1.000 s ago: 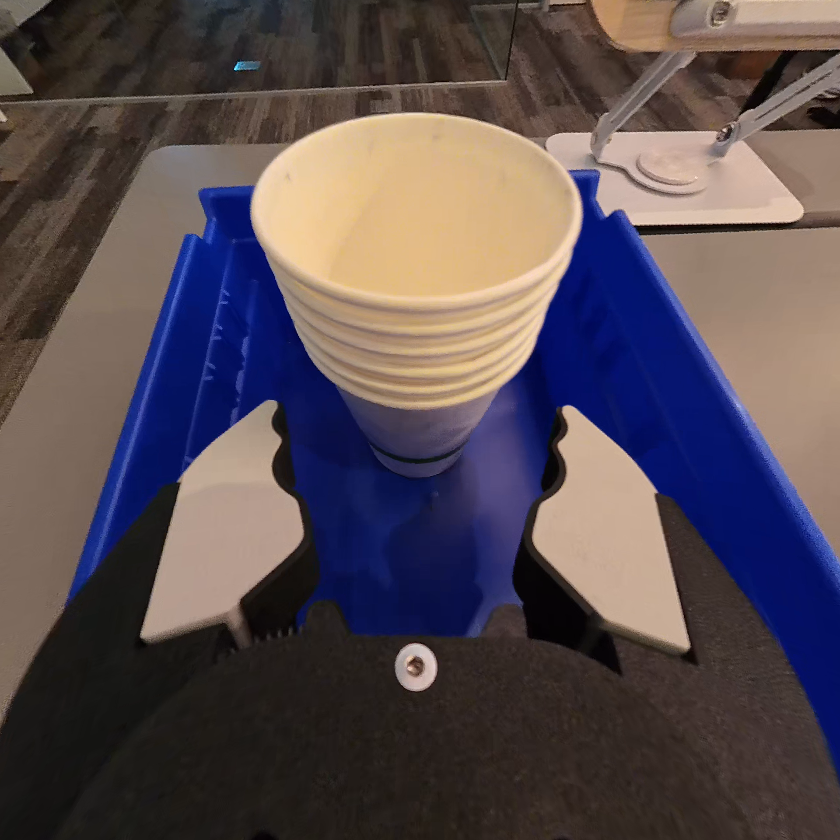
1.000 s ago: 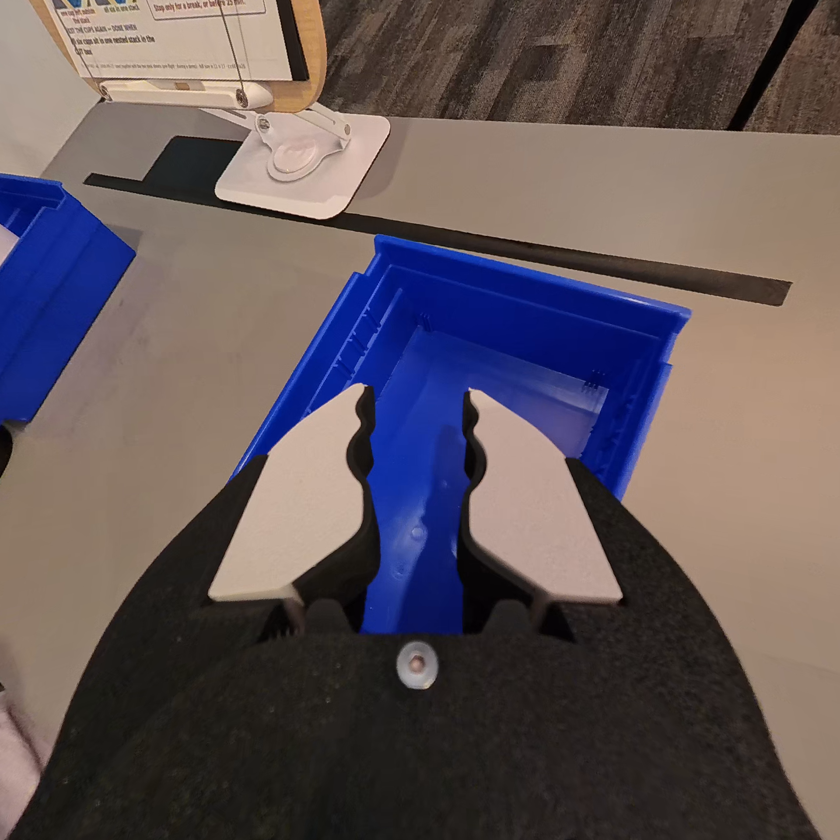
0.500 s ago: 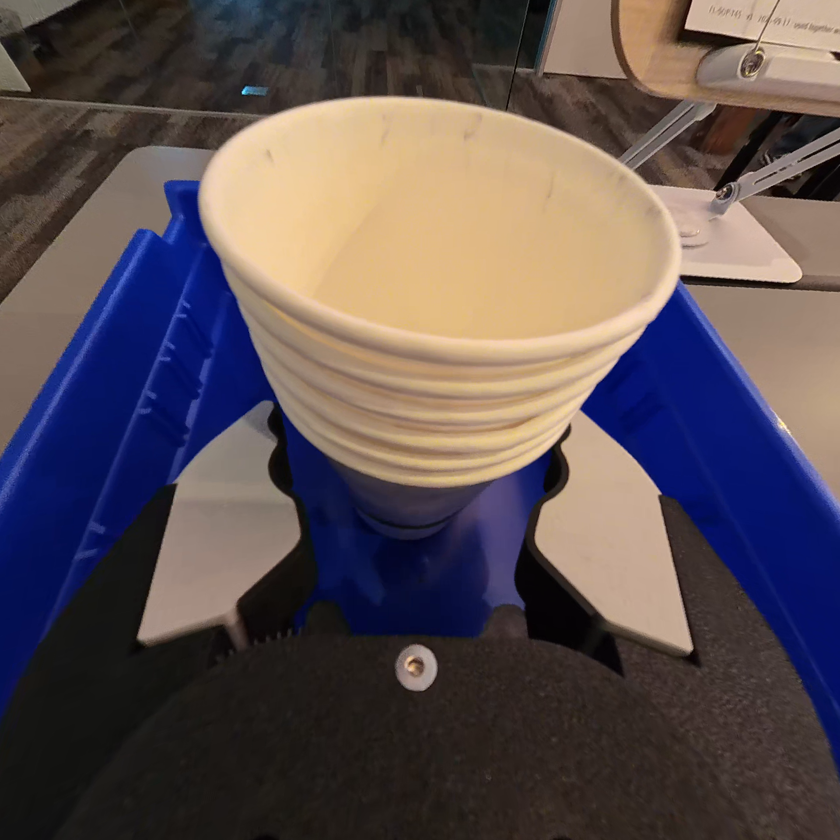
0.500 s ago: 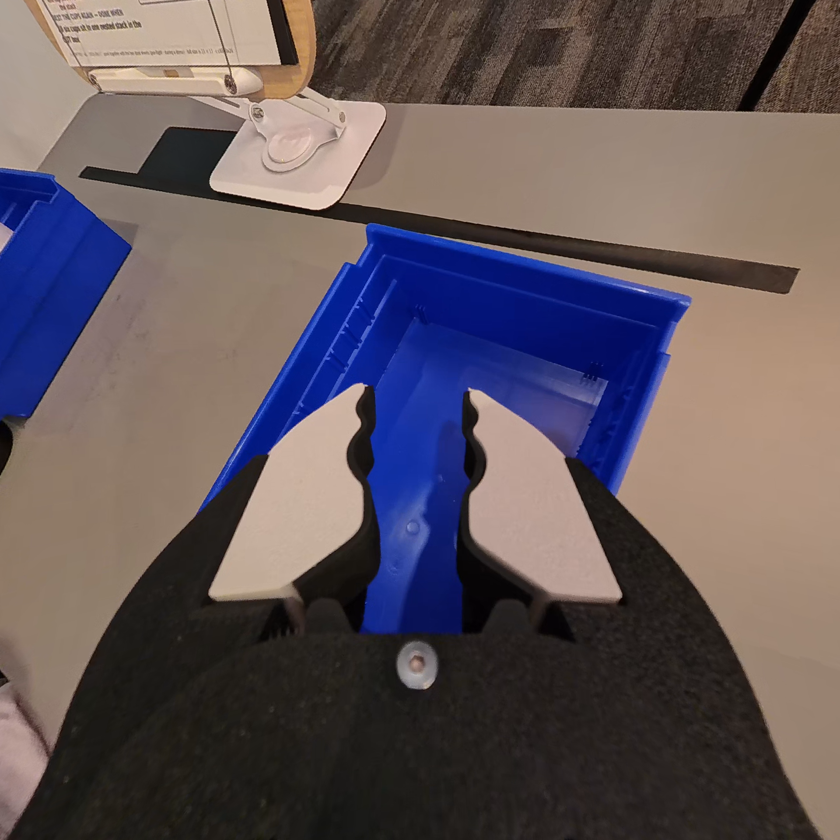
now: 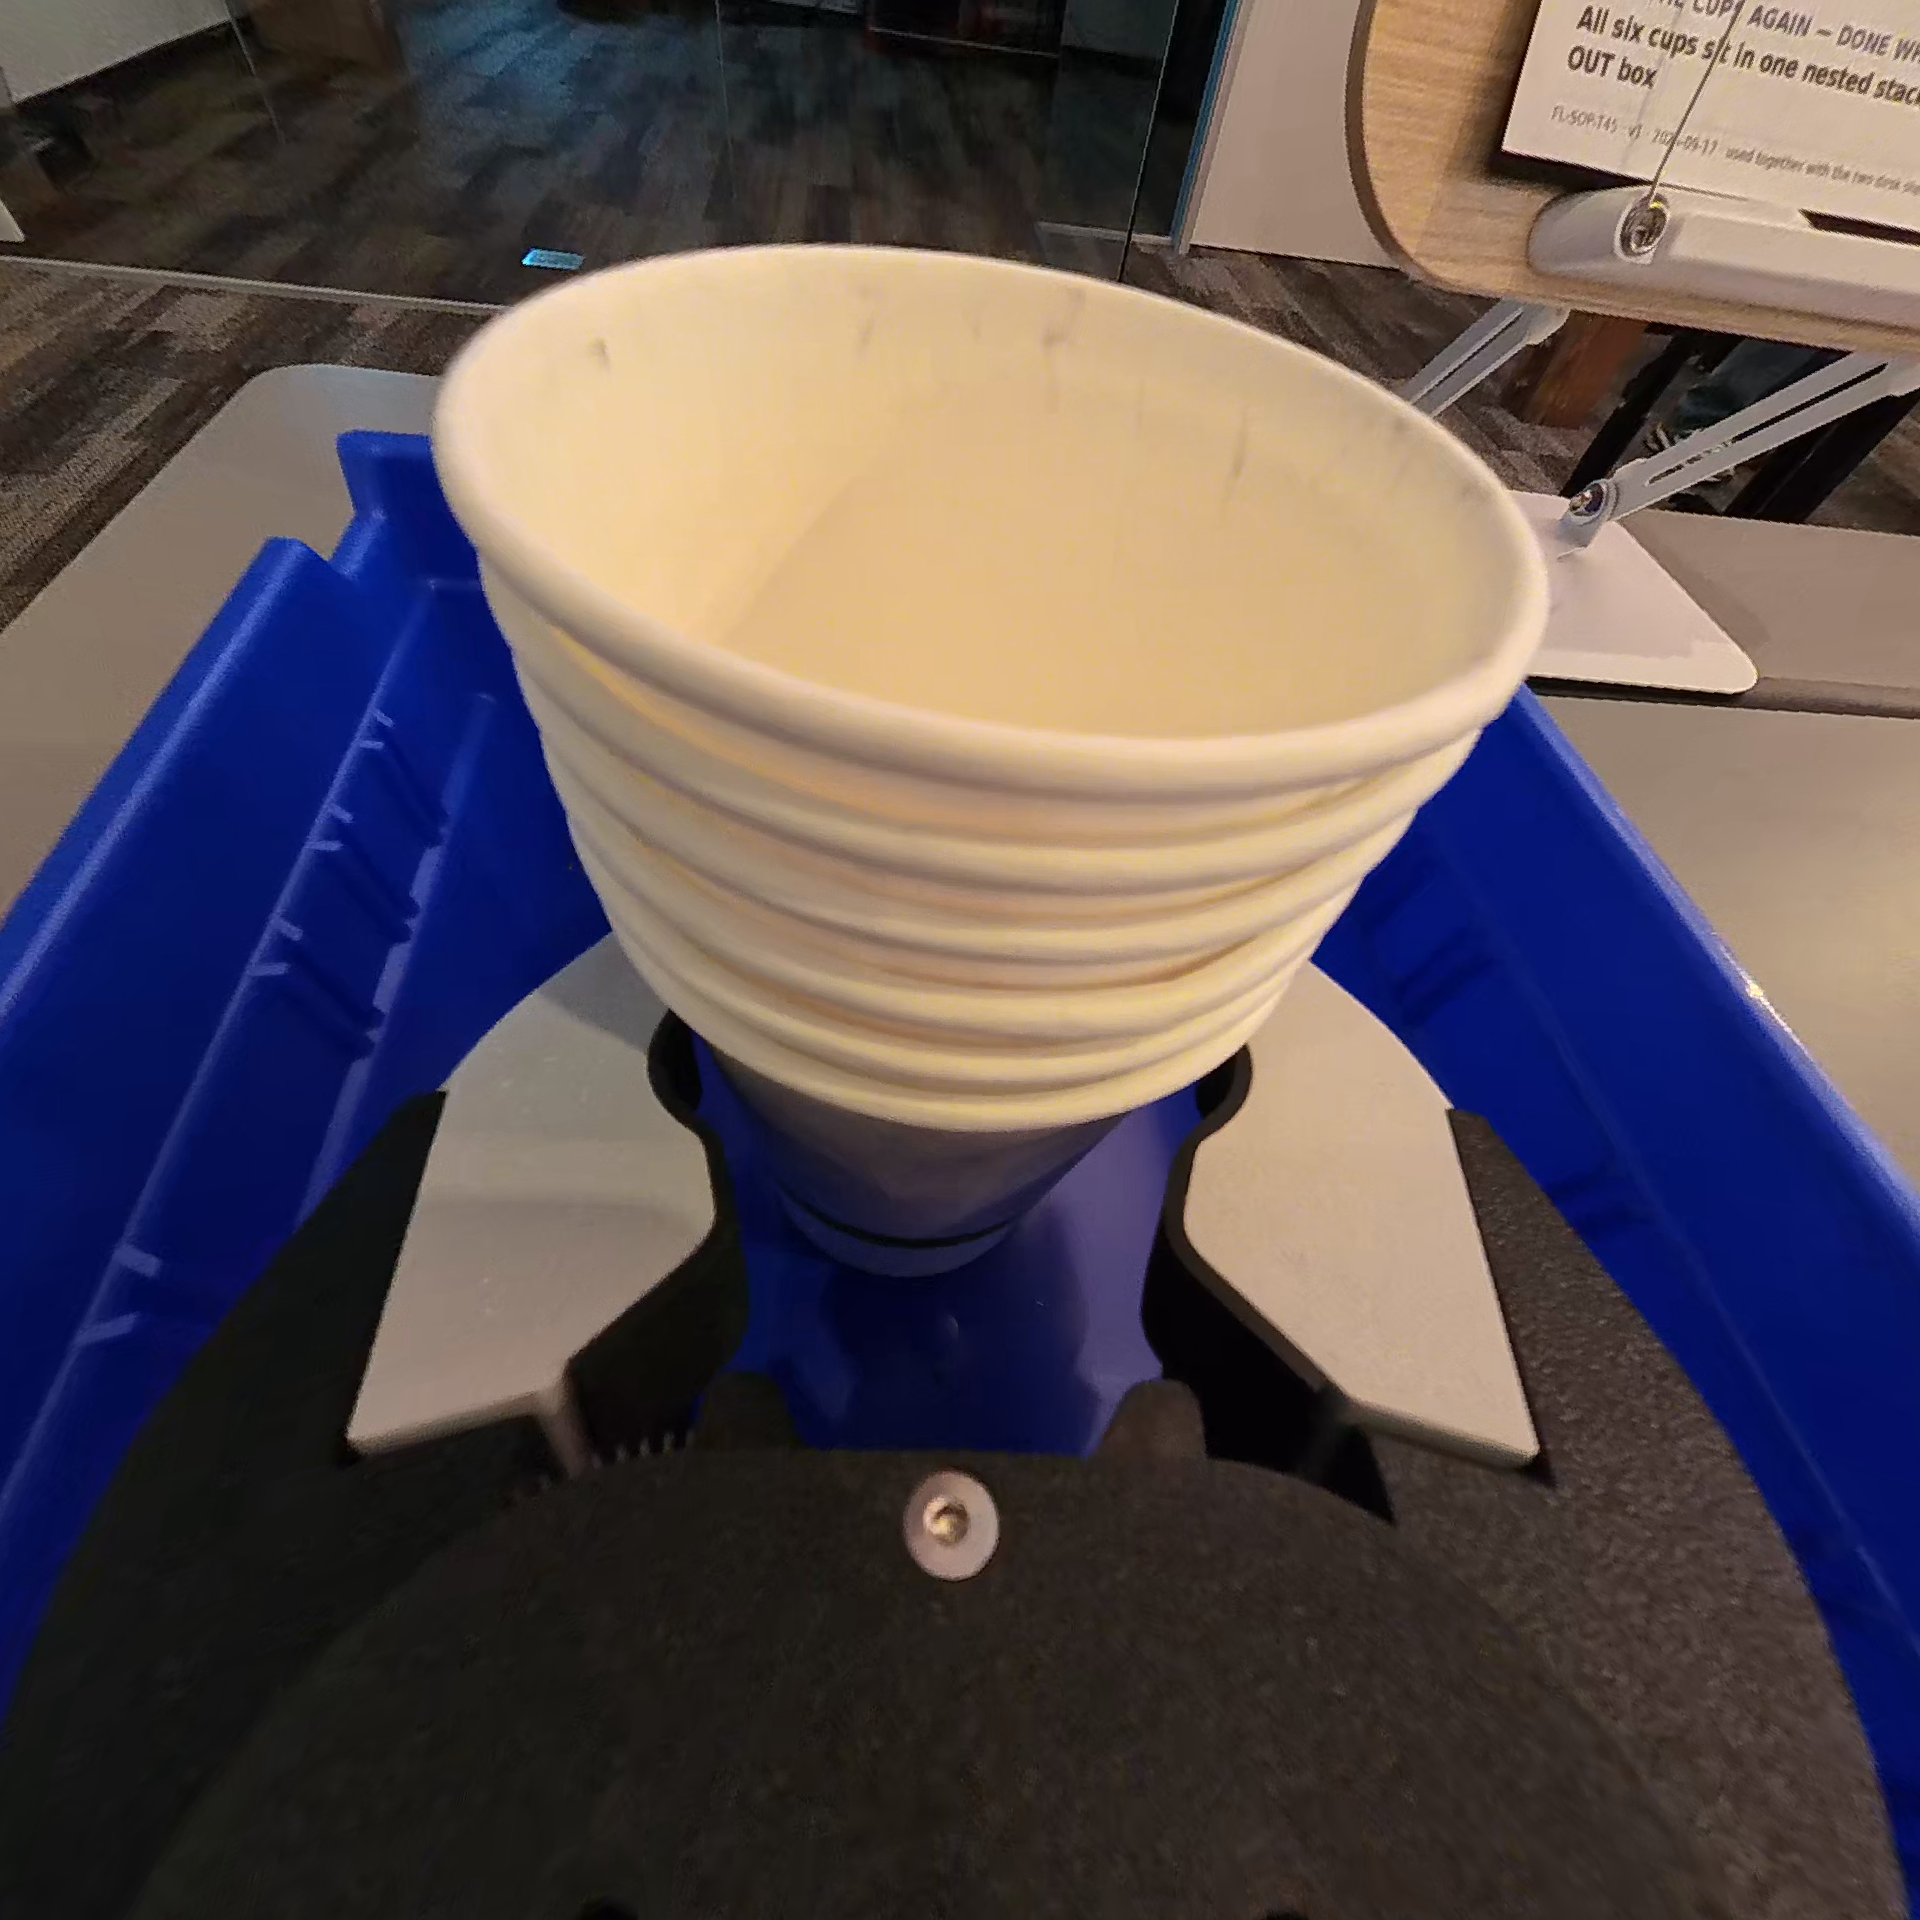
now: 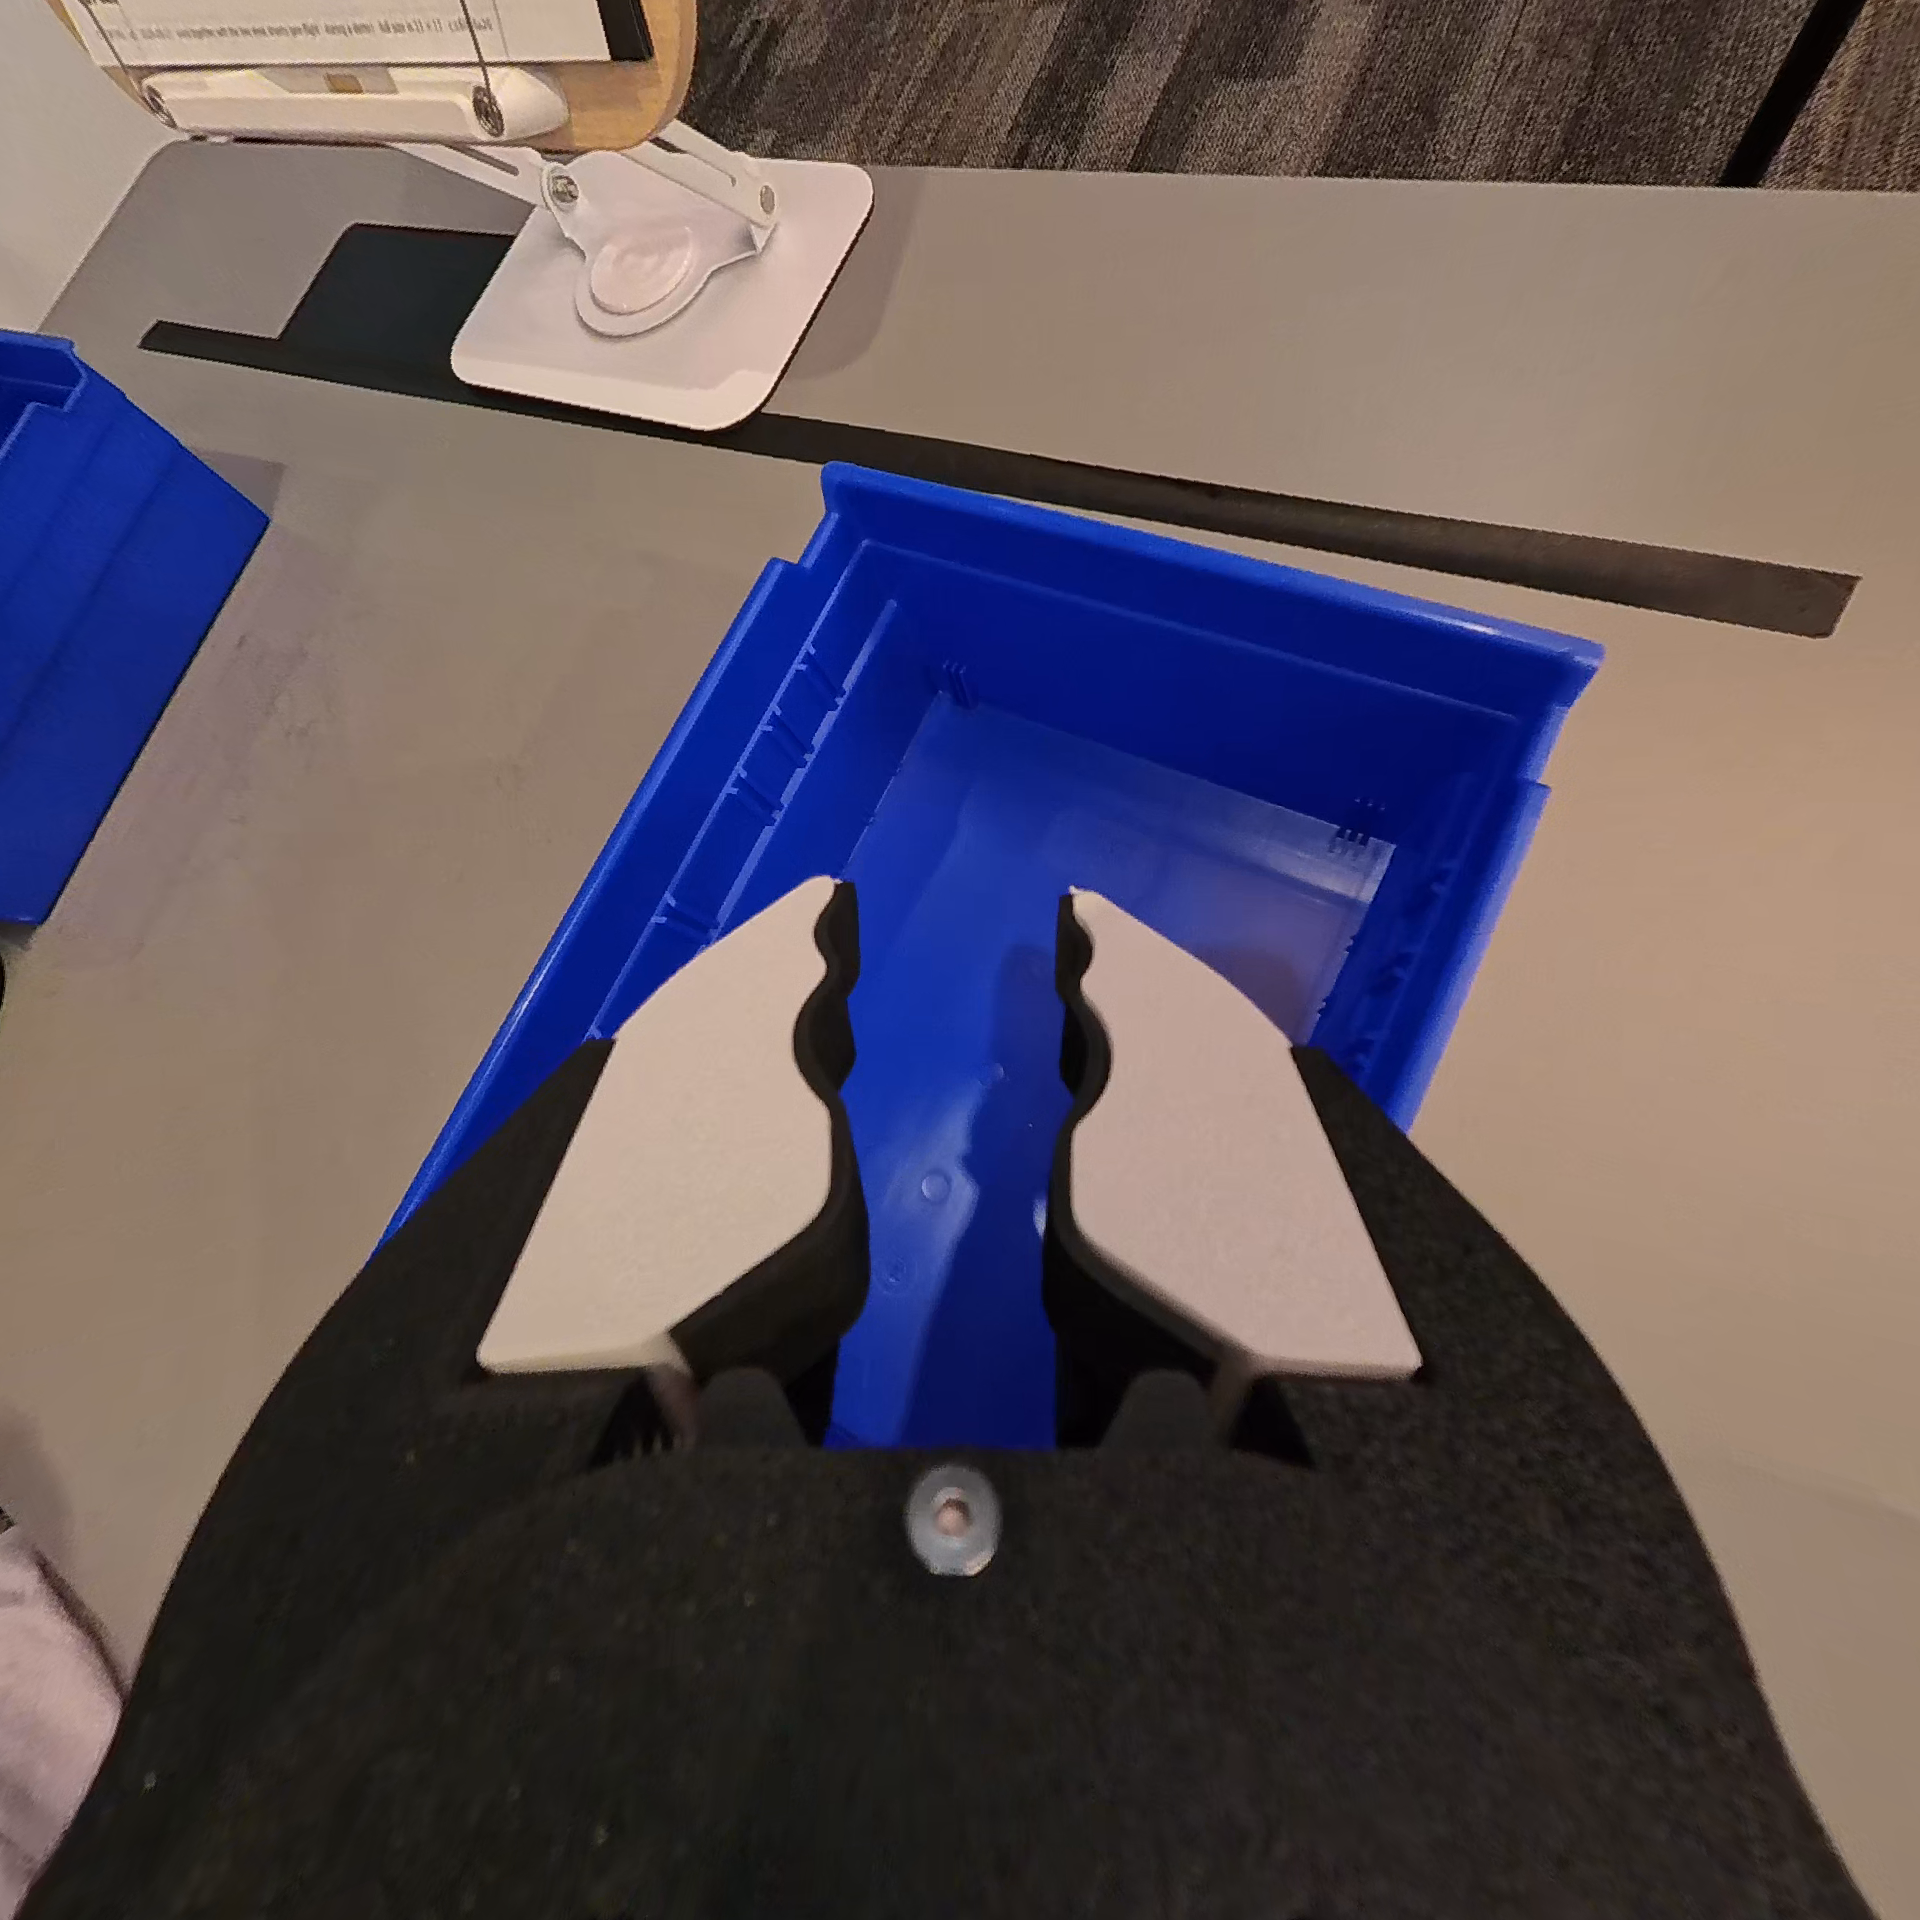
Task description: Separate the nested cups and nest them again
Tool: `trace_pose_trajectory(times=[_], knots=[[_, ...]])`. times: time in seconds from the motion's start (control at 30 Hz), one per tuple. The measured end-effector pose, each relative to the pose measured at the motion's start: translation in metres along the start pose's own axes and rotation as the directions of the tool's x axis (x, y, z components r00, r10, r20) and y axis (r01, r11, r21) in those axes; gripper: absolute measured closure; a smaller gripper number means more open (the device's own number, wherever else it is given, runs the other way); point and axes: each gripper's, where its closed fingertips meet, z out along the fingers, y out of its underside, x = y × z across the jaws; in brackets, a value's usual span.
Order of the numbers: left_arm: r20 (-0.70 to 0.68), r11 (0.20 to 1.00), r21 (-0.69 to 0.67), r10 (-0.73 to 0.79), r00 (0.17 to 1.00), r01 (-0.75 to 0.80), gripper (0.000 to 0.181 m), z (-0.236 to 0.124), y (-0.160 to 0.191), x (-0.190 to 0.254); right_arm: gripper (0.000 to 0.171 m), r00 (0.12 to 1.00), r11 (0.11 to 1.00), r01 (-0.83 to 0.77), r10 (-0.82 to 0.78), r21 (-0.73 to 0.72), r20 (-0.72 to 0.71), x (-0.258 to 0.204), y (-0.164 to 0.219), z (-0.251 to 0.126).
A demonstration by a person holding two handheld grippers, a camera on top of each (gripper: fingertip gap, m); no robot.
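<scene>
A stack of several nested cream paper cups [image 5: 966, 582] stands upright in a blue bin [image 5: 260, 935]. My left gripper [image 5: 951, 1049] is open inside that bin. Its fingers [image 5: 540, 1195] straddle the tapered bottom cup just below the rims. A thin strip of blue shows between each finger and the cup wall, and the fingertips are partly hidden under the rims. My right gripper [image 6: 953, 894] hovers over a second blue bin [image 6: 1195, 603] with nothing in it. Its jaws are apart by a narrow gap and hold nothing.
Both bins sit on a grey table [image 6: 416, 727]. A white stand base [image 6: 665, 301] with a wooden sign board stands at the back; it also shows in the left wrist view [image 5: 1621, 623]. A black strip [image 6: 1351, 520] crosses the table. The first bin's corner [image 6: 94, 644] shows at left.
My left gripper has moved forward and down, so the stack now stands between its fingers, and the jaws have narrowed slightly. The right gripper has only drifted a little over its bin.
</scene>
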Motion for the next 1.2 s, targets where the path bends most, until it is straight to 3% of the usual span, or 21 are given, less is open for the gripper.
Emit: trace_pose_trajectory(times=[0.4,0.67,0.87,1.03,1.2], knots=[[-0.033,0.998,0.031,-0.062,0.998,0.063,0.088,-0.01,-0.013,0.001,0.135,1.0,1.0,0.006,-0.006,-0.022,0.001,0.001,0.004,0.001],[-0.107,0.989,0.14,-0.034,0.994,0.049,0.088,-0.046,-0.069,0.018,0.136,1.0,0.999,0.02,-0.02,-0.028,-0.006,0.0,0.003,0.002],[-0.233,0.977,0.212,0.083,0.969,-0.033,0.088,-0.087,-0.119,0.068,0.137,0.998,0.997,0.066,-0.066,0.046,-0.01,-0.016,-0.014,-0.009],[-0.435,0.97,0.225,0.183,0.881,-0.091,0.088,-0.111,-0.138,0.14,0.137,0.984,0.973,0.16,-0.17,0.166,0.047,-0.064,-0.039,-0.03],[-0.595,0.963,0.205,0.266,0.759,-0.177,0.088,-0.116,-0.129,0.205,0.135,0.885,0.898,0.32,-0.397,0.302,0.243,-0.166,-0.053,-0.043]])
